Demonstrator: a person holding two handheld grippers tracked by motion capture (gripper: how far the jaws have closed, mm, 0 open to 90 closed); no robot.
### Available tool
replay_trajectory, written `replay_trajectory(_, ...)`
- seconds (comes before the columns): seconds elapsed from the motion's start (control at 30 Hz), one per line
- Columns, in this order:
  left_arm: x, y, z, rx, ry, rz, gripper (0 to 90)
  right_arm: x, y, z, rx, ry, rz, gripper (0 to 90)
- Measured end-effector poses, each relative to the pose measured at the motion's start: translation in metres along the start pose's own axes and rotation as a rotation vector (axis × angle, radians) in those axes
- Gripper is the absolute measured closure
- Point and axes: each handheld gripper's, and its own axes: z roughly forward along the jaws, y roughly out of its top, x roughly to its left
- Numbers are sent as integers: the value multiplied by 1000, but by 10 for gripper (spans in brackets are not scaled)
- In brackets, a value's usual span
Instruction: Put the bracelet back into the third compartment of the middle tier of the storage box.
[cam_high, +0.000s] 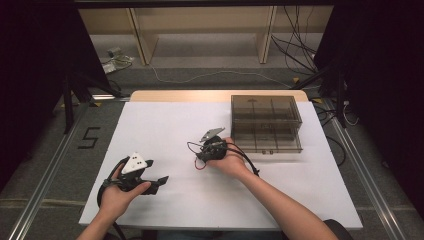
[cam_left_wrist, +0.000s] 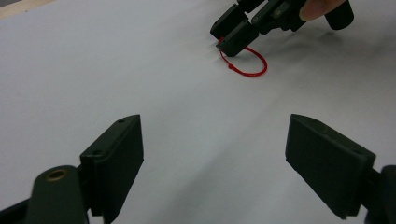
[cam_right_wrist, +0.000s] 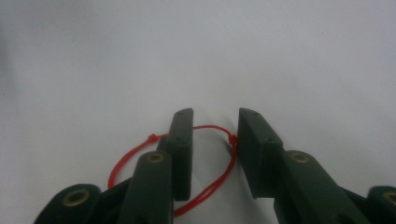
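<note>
While the right gripper (cam_right_wrist: 215, 154) straddles the red string loop (cam_right_wrist: 205, 186), these points matter:
Thing: thin red string loop with small knots, lying flat on the white table sheet (cam_high: 165, 125), left of the smoky plastic drawer box (cam_high: 266, 124).
Right gripper: jaws partly closed, a gap between them; part of the string lies in that gap, and no pad presses it yet.
Left gripper (cam_left_wrist: 212, 154): jaws wide apart with nothing between them, resting near the table's front edge.
Step in hand: probably pinching the string; keep the tips low against the sheet and close on the strand squarely, or it may slip underneath.
Lie of the loop: in the left gripper view (cam_left_wrist: 247, 65) its long axis seems to trail from the jaws toward the person's side.
</note>
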Motion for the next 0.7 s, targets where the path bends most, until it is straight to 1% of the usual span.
replay_trajectory(0.13, 0, 0, 0, 1, -1, 0, 193, 0, 0, 0, -2, 6, 1, 756)
replay_trajectory(0.3, 1, 0, 1, 1, 1, -3, 192, 1, 0, 0, 4, 14, -16, 834)
replay_trajectory(0.4, 1, 0, 1, 1, 2, -6, 192, 3, 1, 0, 8, 11, -11, 861)
replay_trajectory(0.43, 1, 0, 1, 1, 1, -6, 192, 3, 0, 0, 3, 11, -17, 869)
replay_trajectory(0.7, 1, 0, 0, 0, 1, -4, 192, 4, 0, 0, -3, 5, 1, 887)
